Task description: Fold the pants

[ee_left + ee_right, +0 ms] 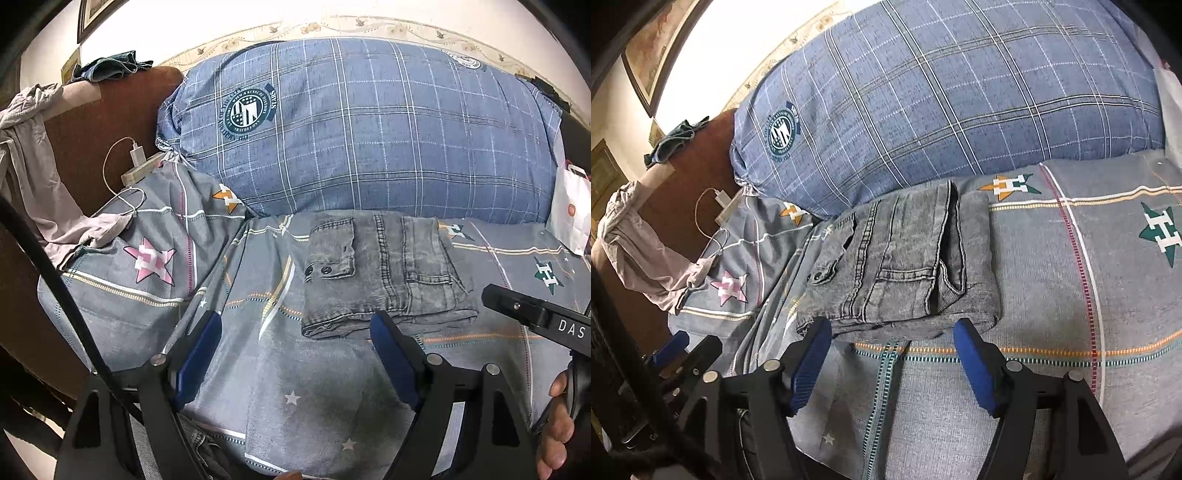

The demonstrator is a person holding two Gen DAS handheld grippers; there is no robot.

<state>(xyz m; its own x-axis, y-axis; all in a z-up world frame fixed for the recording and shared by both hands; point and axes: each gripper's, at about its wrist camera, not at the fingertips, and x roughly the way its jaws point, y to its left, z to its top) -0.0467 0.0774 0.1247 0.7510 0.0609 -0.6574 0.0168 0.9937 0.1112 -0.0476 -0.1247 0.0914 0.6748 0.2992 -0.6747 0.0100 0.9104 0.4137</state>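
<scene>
The grey denim pants lie folded in a compact bundle on the grey star-print bedsheet, in front of the blue plaid pillow. They also show in the right wrist view. My left gripper is open and empty, just short of the bundle's near left edge. My right gripper is open and empty, its blue pads at the bundle's near edge. The right gripper's black body shows at the right of the left wrist view.
A big blue plaid pillow fills the back. A brown headboard with a charger and white cable stands at the left. Pinkish-grey cloth hangs over it. A white paper bag sits at the right.
</scene>
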